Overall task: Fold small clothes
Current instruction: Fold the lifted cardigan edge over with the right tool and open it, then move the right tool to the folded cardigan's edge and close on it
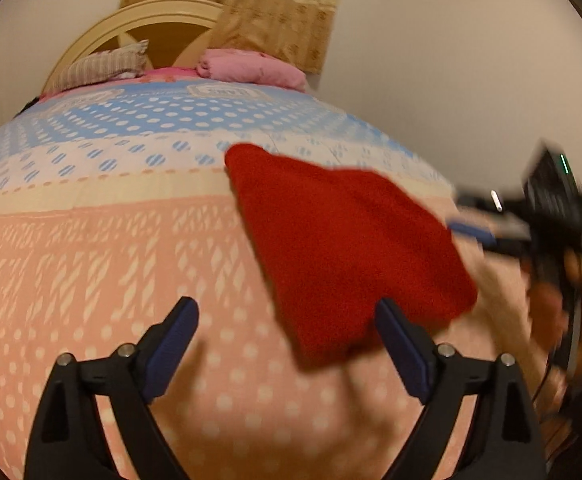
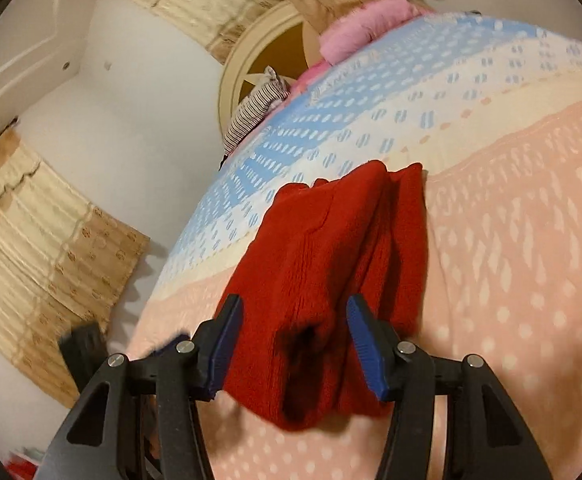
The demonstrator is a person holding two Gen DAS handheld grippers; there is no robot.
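Observation:
A red knitted garment (image 1: 347, 248) lies folded on the patterned bedspread (image 1: 91, 248). My left gripper (image 1: 287, 308) stands wide open at the garment's near left edge, with nothing pressed between its pads. Its right finger (image 1: 401, 348) overlaps the garment's near corner. In the right wrist view the red garment (image 2: 331, 248) runs between the fingers of my right gripper (image 2: 294, 302). The jaws are open astride it and the pads do not squeeze it. The right gripper (image 1: 471, 232) shows blurred at the garment's right edge in the left wrist view.
At the head of the bed are a pink pillow (image 1: 251, 66), a striped cloth (image 1: 103, 66) and a curved headboard (image 1: 103, 32). Beige curtains (image 2: 51, 248) hang by the bed's side. Something red (image 2: 19, 468) lies low beside the bed.

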